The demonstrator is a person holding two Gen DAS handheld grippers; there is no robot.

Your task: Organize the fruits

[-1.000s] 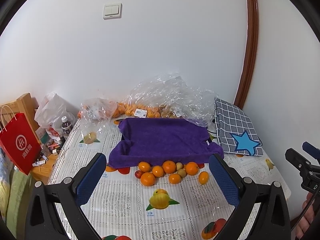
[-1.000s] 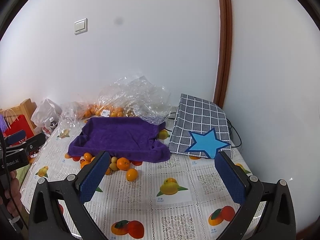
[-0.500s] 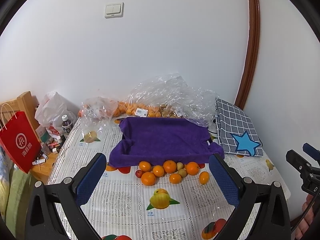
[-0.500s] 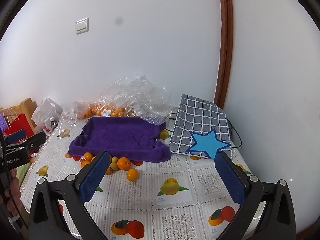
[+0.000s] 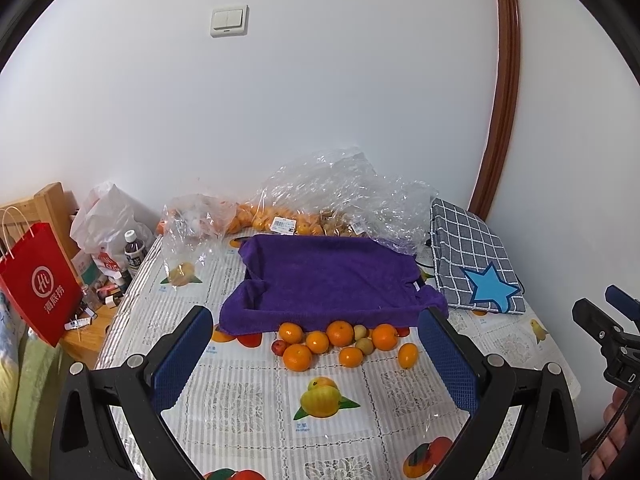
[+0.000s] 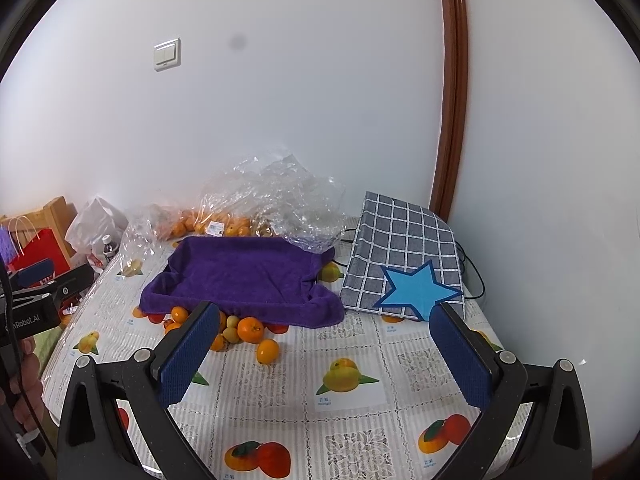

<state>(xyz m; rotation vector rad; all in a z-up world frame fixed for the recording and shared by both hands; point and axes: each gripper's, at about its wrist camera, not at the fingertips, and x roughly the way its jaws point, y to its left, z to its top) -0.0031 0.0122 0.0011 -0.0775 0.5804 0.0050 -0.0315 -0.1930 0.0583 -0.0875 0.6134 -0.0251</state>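
Several loose oranges (image 5: pixel 340 333) and small green and red fruits lie on the table in front of a tray covered by a purple towel (image 5: pixel 328 276); they also show in the right wrist view (image 6: pixel 250 329). One orange (image 6: pixel 267 351) lies a little apart. My left gripper (image 5: pixel 316 354) is open and empty, held above the table short of the fruit. My right gripper (image 6: pixel 326 354) is open and empty, to the right of the fruit.
Clear plastic bags (image 5: pixel 320 196) with more oranges lie behind the tray. A grey checked cloth with a blue star (image 5: pixel 476 268) is at the right. A red paper bag (image 5: pixel 38 280), a bottle and clutter stand off the table's left edge. The tablecloth (image 5: pixel 256 400) has printed fruit.
Both views have shifted very slightly. The fruit, towel and grippers' openings are unchanged.
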